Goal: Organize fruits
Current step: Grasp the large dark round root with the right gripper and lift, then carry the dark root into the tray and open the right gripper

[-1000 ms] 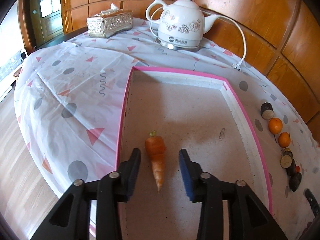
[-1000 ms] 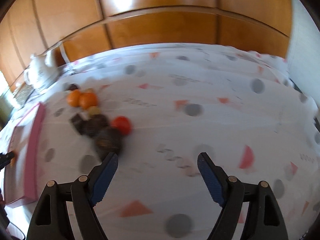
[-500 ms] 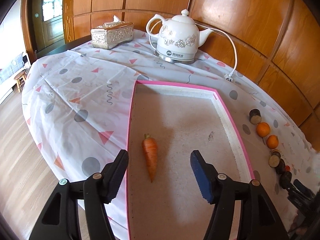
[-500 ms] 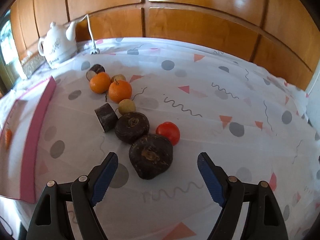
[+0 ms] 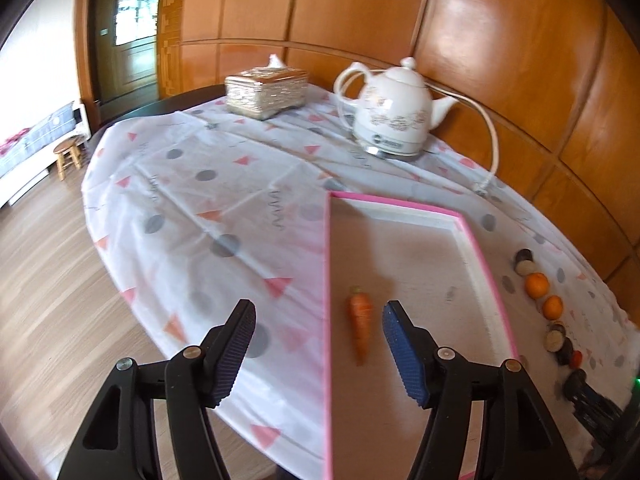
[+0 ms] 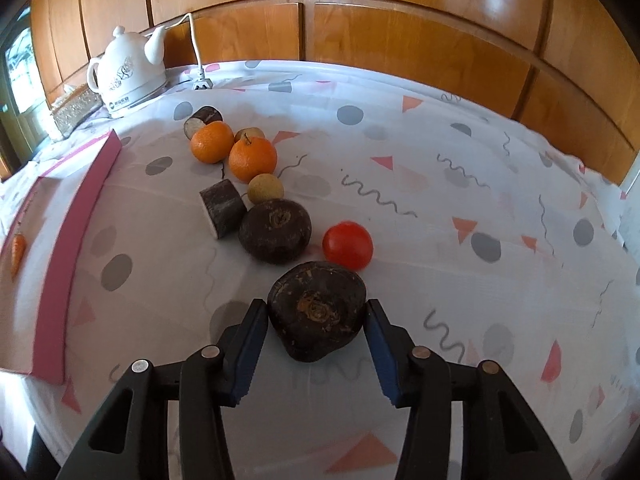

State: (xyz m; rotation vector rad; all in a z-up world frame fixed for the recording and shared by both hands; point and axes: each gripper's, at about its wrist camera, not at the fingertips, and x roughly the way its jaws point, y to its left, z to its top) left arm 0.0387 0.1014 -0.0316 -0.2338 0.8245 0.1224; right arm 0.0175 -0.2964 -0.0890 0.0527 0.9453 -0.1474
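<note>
In the right wrist view my right gripper (image 6: 314, 320) has its jaws closing on a dark, knobbly round root (image 6: 316, 292) that rests on the tablecloth, and both blue pads touch its sides. Behind it lie a second dark root (image 6: 275, 231), a red tomato (image 6: 347, 245), a cut dark piece (image 6: 222, 208), a small tan fruit (image 6: 265, 189) and two oranges (image 6: 253, 159). My left gripper (image 5: 318, 316) hangs open and empty above the near left rim of the pink-edged tray (image 5: 486, 276). A small carrot (image 5: 361, 322) lies loose in the tray.
A white electric kettle (image 5: 394, 122) with its cord and a patterned tissue box (image 5: 267, 90) stand at the back of the round table. Wood panelling rises close behind. The table edge drops to wooden floor on the left. The tray's pink side (image 6: 76, 216) lies left of the fruit row.
My left gripper opened wider and drew back and up from the carrot, which stays in the tray. My right gripper swung over the fruit row and closed its jaws around the nearest dark root.
</note>
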